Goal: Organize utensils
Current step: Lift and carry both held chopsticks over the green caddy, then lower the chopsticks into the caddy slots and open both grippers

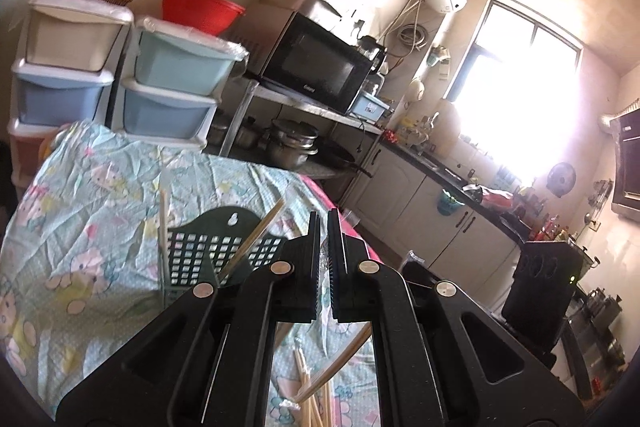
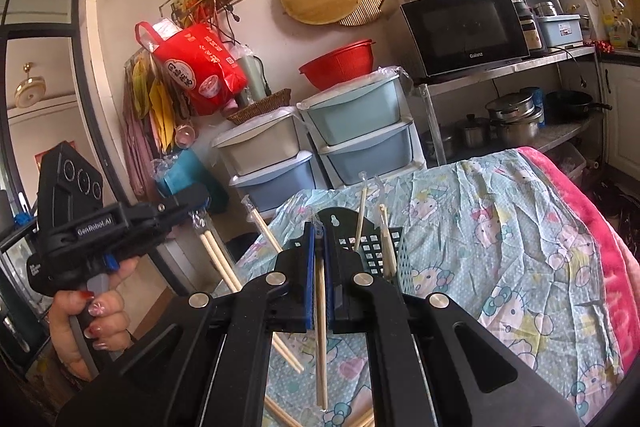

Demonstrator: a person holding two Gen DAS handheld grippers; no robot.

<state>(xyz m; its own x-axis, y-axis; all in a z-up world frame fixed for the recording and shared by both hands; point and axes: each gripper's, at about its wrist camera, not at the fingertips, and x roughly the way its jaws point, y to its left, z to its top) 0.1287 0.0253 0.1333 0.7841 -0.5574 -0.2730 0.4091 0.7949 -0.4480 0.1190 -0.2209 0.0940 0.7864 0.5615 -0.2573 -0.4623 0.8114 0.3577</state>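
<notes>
While both tools [image 1: 324, 223] [image 2: 318, 231] pinch wrapped wooden chopsticks [image 2: 320, 307], more stand in the perforated basket [image 2: 372, 247].

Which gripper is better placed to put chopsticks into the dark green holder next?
Right. The right gripper grips wrapped wooden chopsticks just before the dark green perforated plastic holder; the left gripper is off beside it.

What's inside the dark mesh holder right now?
The dark mesh holder has at least two wrapped chopstick pairs standing in it, leaning. Its bottom and front are hidden behind the right tool, which is shut on another pair.
</notes>
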